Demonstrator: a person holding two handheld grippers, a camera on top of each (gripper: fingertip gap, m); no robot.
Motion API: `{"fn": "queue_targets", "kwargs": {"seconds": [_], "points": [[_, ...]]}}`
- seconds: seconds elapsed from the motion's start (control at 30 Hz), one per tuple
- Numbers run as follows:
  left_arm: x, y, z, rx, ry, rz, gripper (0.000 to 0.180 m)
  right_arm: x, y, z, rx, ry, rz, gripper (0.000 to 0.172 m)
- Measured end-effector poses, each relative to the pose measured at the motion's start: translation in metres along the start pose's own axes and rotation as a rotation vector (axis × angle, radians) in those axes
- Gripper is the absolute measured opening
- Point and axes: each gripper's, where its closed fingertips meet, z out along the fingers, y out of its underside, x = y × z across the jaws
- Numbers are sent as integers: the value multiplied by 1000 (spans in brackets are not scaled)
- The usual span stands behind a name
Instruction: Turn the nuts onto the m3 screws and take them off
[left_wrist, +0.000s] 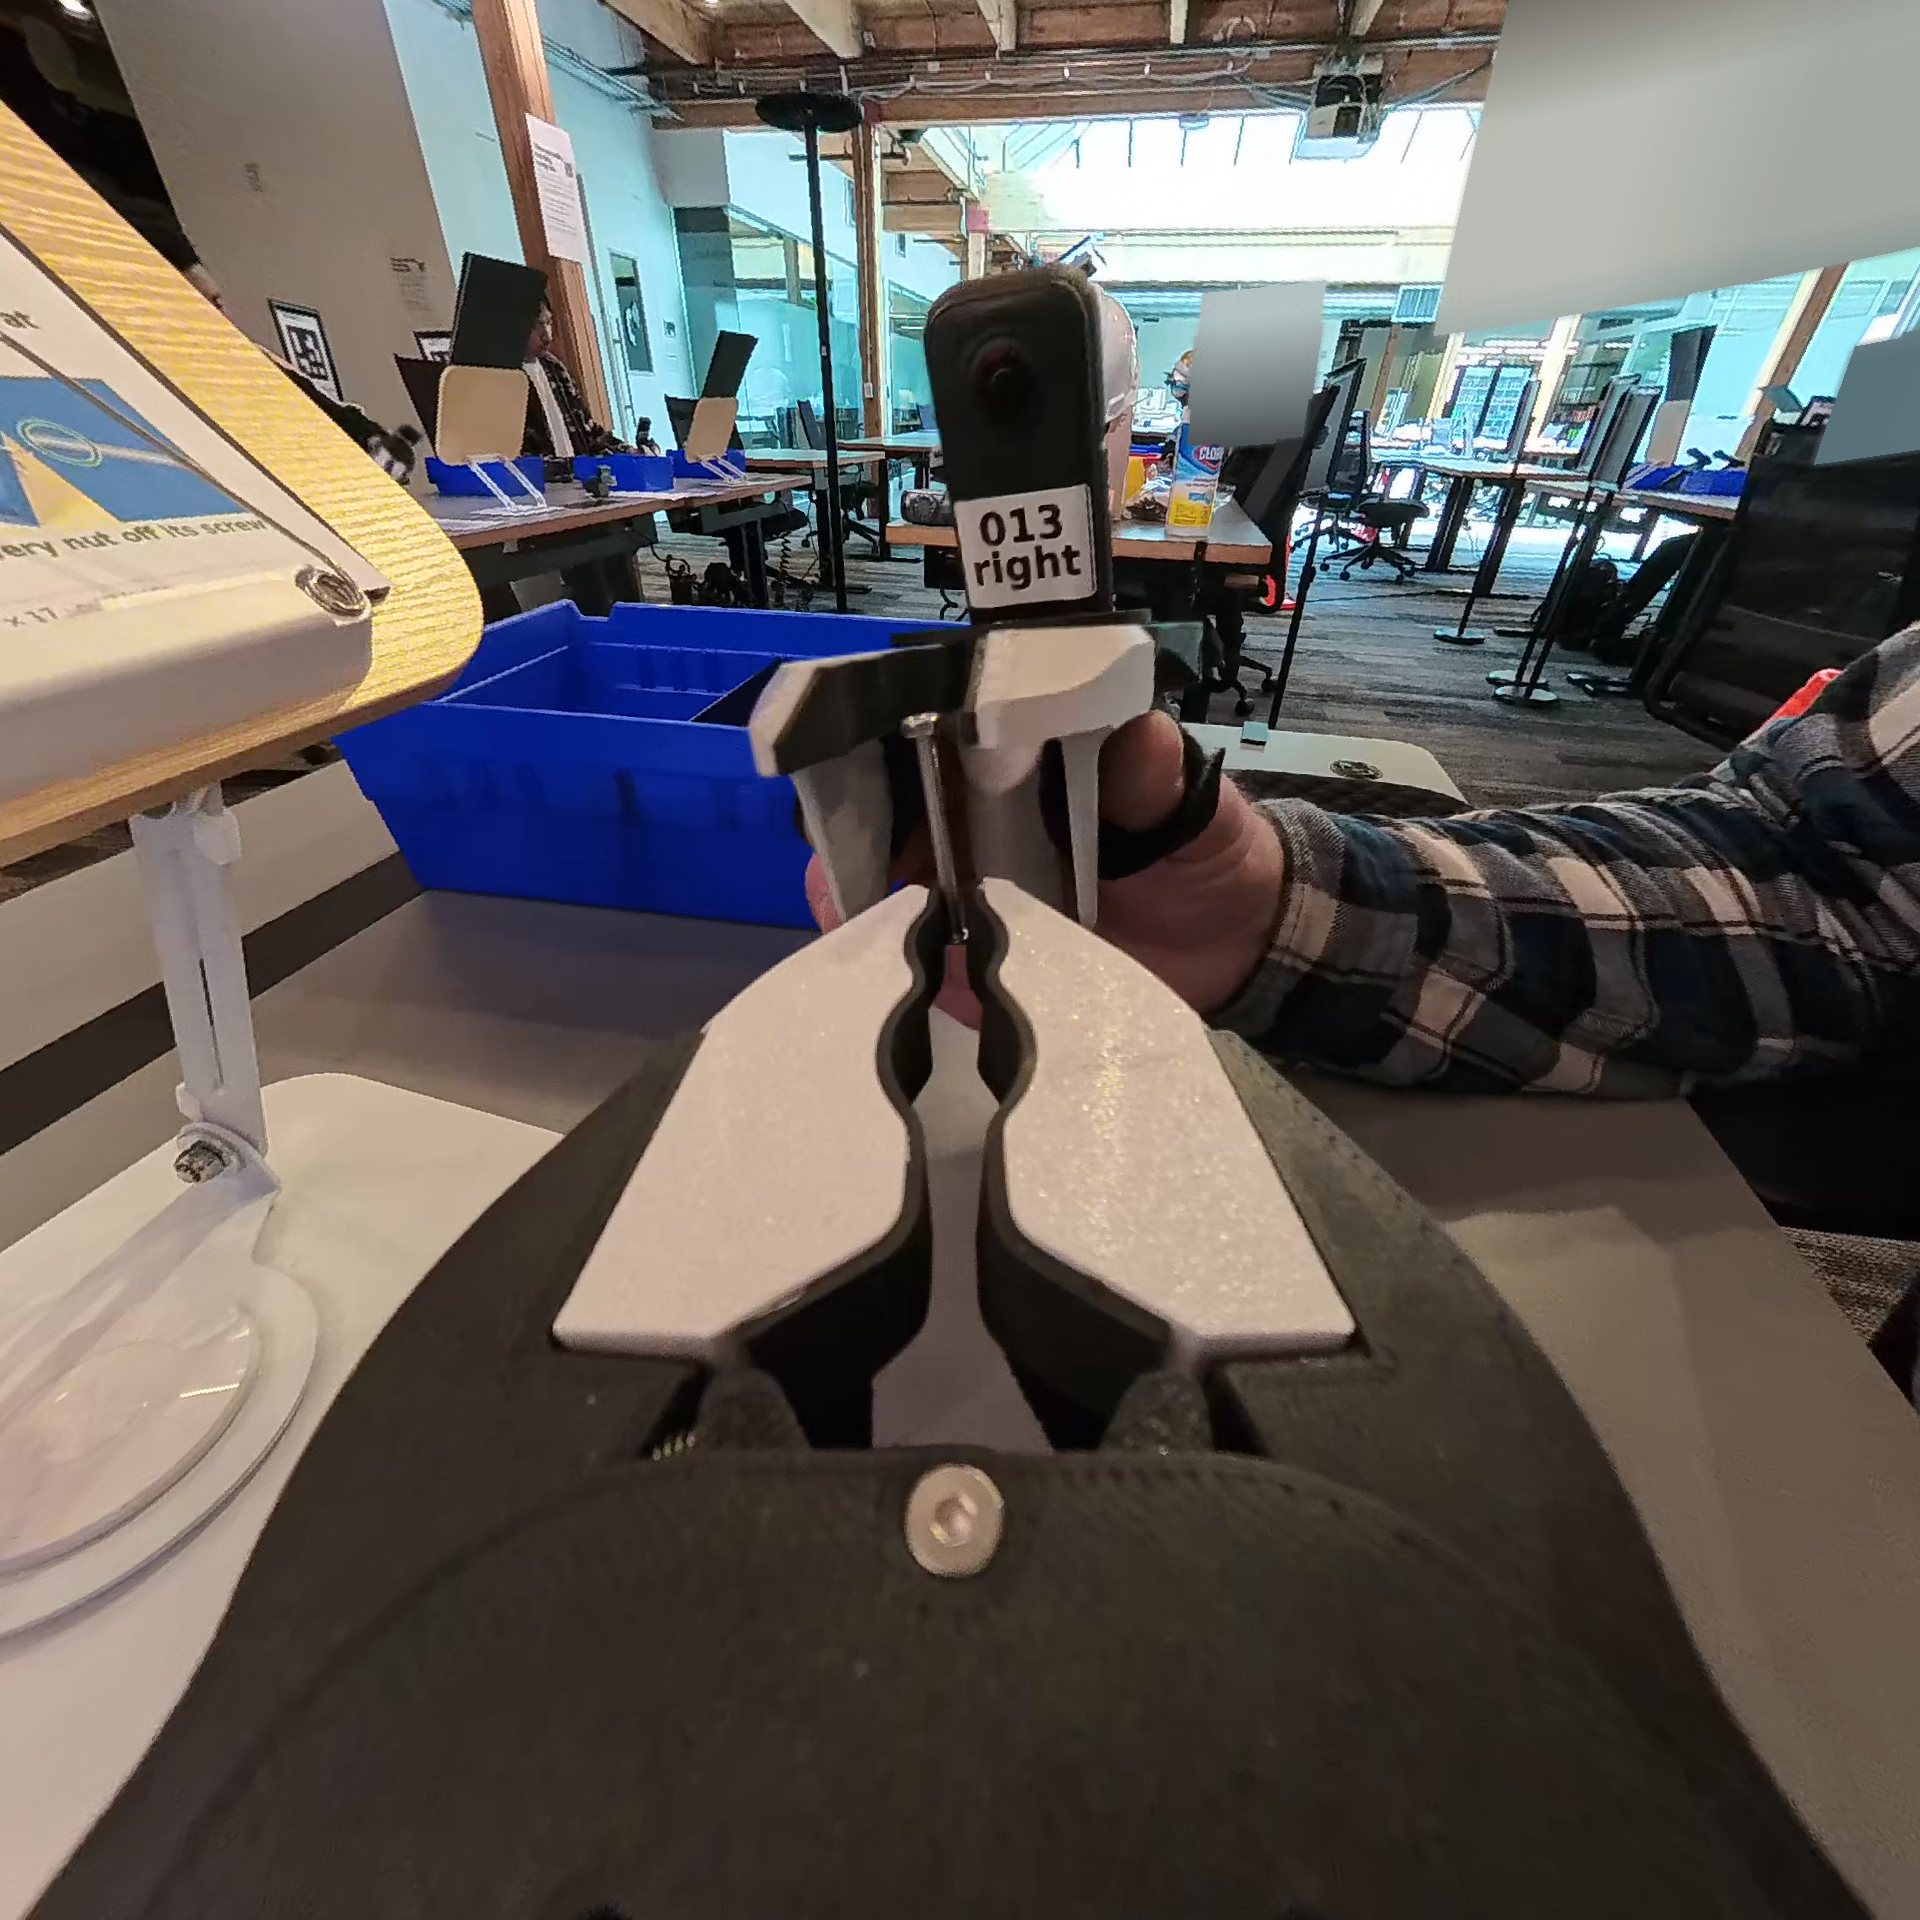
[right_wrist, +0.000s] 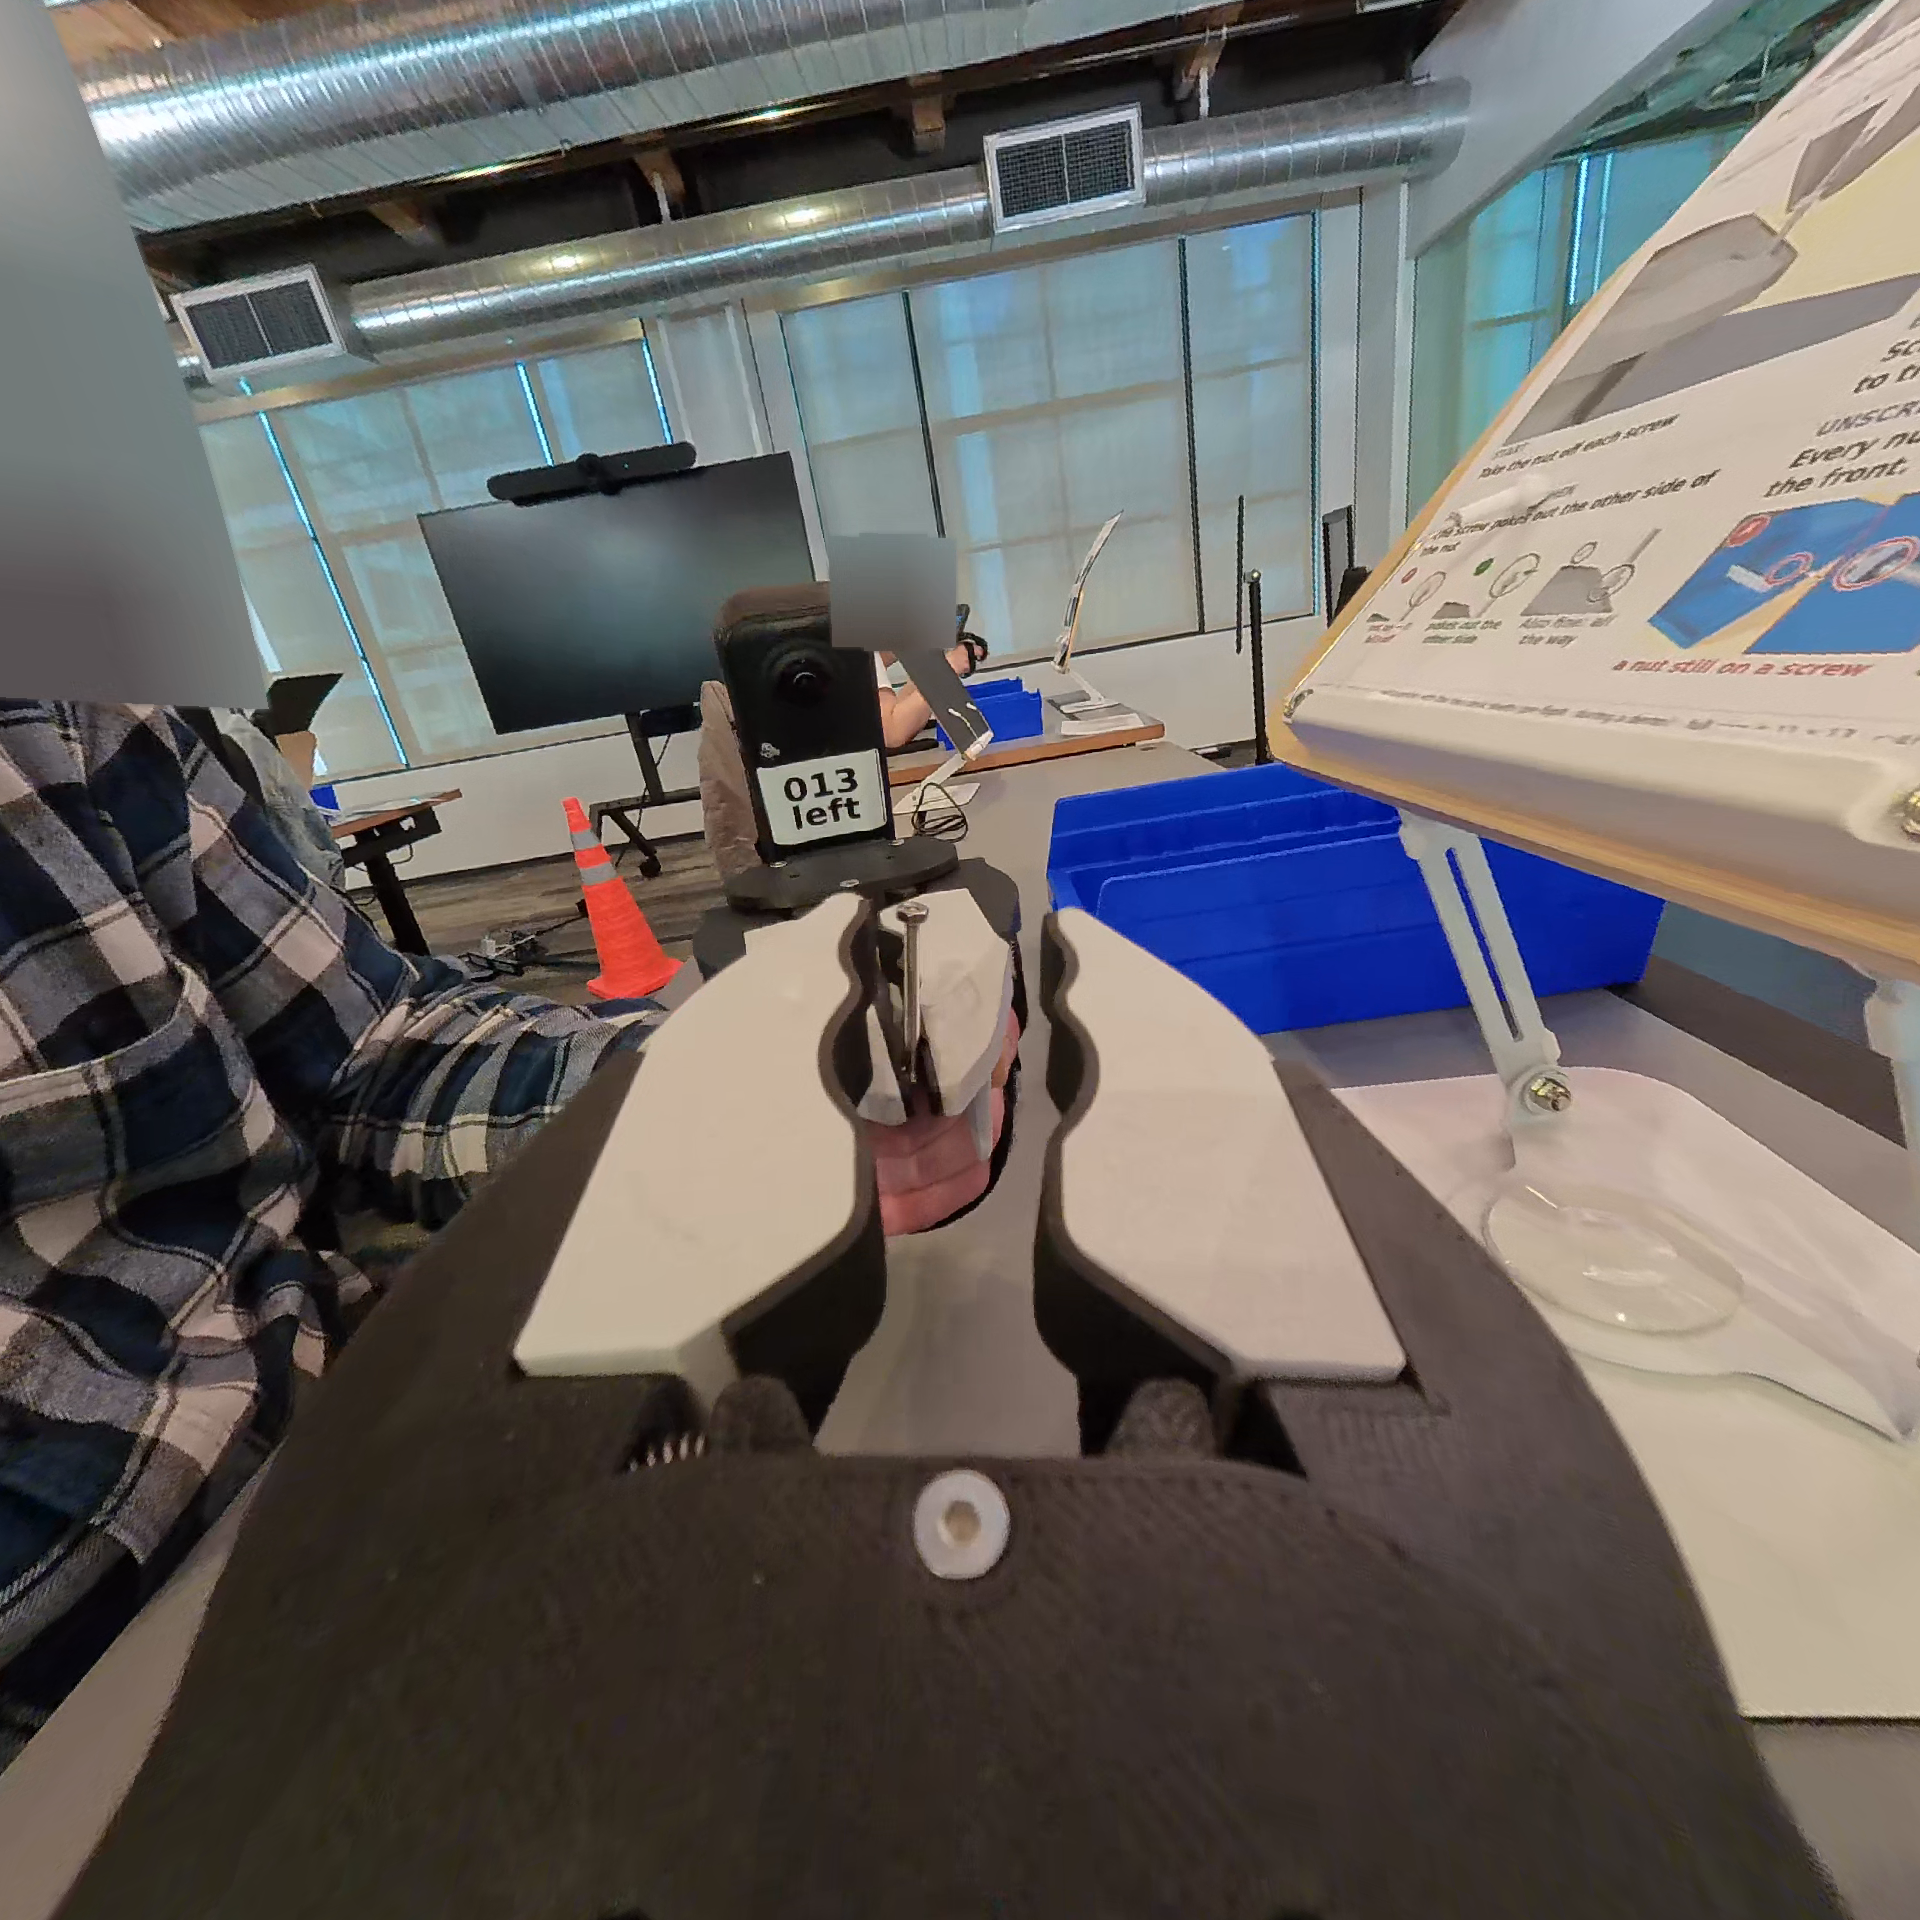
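Silver screw (left_wrist: 938, 831) upright at frame centre, its lower tip pinched between the closed left gripper (left_wrist: 958, 920) pads, right gripper (right_wrist: 951, 997) jaws spread apart around it without touching, blue bin (left_wrist: 582, 769) behind at centre left, white stand (left_wrist: 208, 997) at left edge, grey table (left_wrist: 499, 987) beneath.

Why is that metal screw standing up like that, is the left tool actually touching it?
Touching. In the left wrist view the left tool is closed on the lower end of the upright screw, both tips against it.
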Motion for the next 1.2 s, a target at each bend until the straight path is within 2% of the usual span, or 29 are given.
{"fn": "queue_targets", "kwargs": {"seconds": [0.9,1.2], "points": [[-2,0,0,-11,-31,27,3,0,1,3,-11,14,0,24],[-5,2,0,-21,-55,37,3,-4,1,4,-22,12,-31,10]]}}
